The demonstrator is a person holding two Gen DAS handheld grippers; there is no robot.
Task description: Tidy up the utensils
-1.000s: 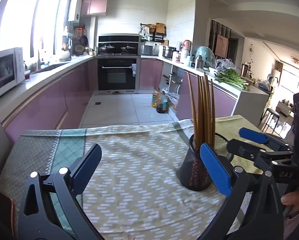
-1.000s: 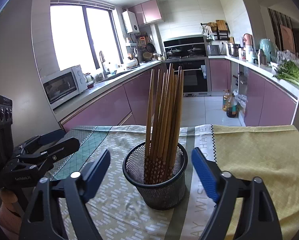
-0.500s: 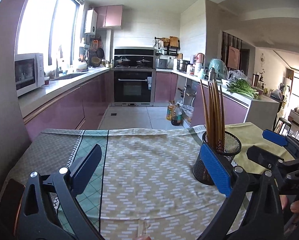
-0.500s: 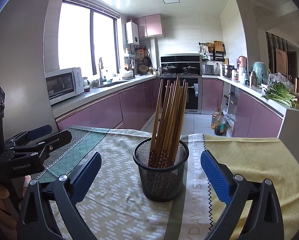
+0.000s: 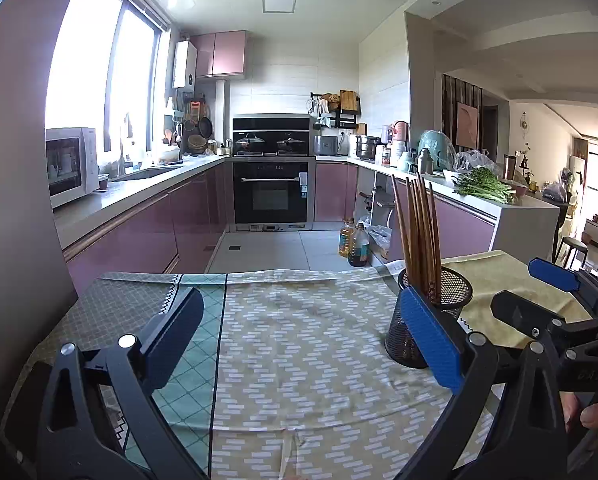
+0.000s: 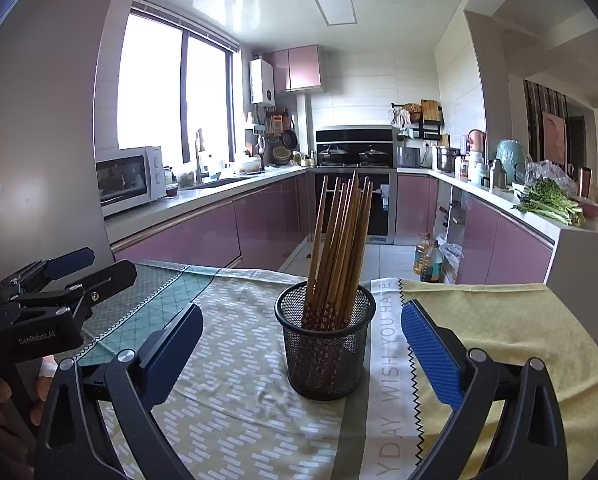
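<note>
A black mesh cup stands upright on the tablecloth, and several brown chopsticks stand in it, leaning slightly. My right gripper is open wide, with the cup just ahead of its fingertips and centred between them, touching neither pad. In the left wrist view the same cup sits at the right, partly hidden behind my left gripper's blue pad, with the chopsticks rising above it. My left gripper is open over bare cloth and holds nothing. Each gripper shows at the edge of the other's view.
A patterned tablecloth covers the table, with a yellow cloth on the right. Beyond the table's far edge is the tiled kitchen floor with oil bottles. Purple counters run along both sides, with a microwave at the left.
Both grippers have drawn back from the cup and tilted up, so it looks smaller and farther. The right jaws have spread a little wider. The cup and chopsticks have stayed put.
</note>
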